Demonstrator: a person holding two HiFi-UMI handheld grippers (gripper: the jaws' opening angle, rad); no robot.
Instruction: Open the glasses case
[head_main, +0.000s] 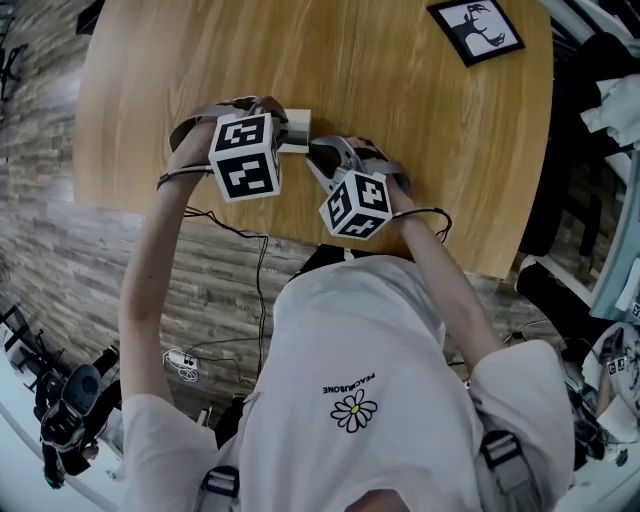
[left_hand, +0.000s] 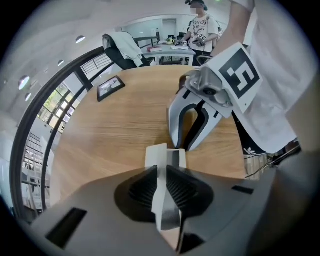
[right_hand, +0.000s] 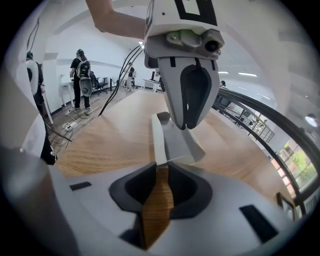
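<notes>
A white glasses case (head_main: 296, 131) lies on the round wooden table (head_main: 400, 110), between my two grippers. In the left gripper view my left gripper (left_hand: 165, 172) points steeply down and is shut on the case's thin white lid flap (left_hand: 159, 156), which stands upright between its ribbed pads. My right gripper (right_hand: 161, 167) comes in from the opposite end at a slant, its tips closed on the near end of the case (right_hand: 172, 142). Bare wood shows in the gap behind those tips. Each gripper faces the other: the right gripper (left_hand: 186, 145) and the left gripper (right_hand: 186, 125).
A black-framed antler picture (head_main: 476, 28) lies at the table's far right. The table's near edge (head_main: 300, 245) runs just below my hands, with cables (head_main: 185, 360) on the floor beneath. People (right_hand: 80, 75) stand far off in the room.
</notes>
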